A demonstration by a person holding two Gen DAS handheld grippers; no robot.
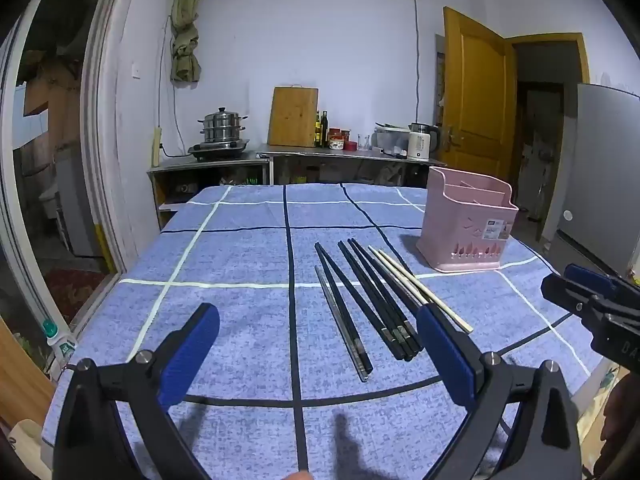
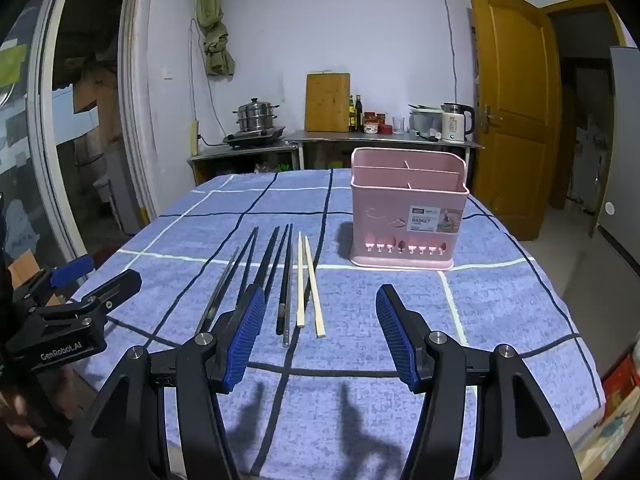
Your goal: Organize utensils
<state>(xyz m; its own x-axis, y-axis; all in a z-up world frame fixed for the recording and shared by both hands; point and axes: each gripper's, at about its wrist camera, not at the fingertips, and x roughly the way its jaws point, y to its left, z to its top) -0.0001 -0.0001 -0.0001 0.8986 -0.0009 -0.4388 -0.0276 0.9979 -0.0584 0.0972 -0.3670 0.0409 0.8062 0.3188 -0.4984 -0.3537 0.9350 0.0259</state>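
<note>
My left gripper (image 1: 316, 354) spread wide, holds nothing. My right gripper (image 2: 320, 332) also parted, empty. Chopsticks (image 2: 280, 280) lie in row on blue checked cloth (image 2: 500, 312), frame centre. Pink basket (image 2: 404, 220) upright, right of centre, apart from chopsticks.

From my seat the table (image 1: 240, 248) lies bare left of the chopsticks (image 2: 280, 280), so I see open room there. The pink basket (image 2: 404, 216) stands upright behind and to the right of the chopsticks, well apart from them, and blocks that corner. The cloth between chopsticks and basket is free, and the basket's top is unobstructed.
</note>
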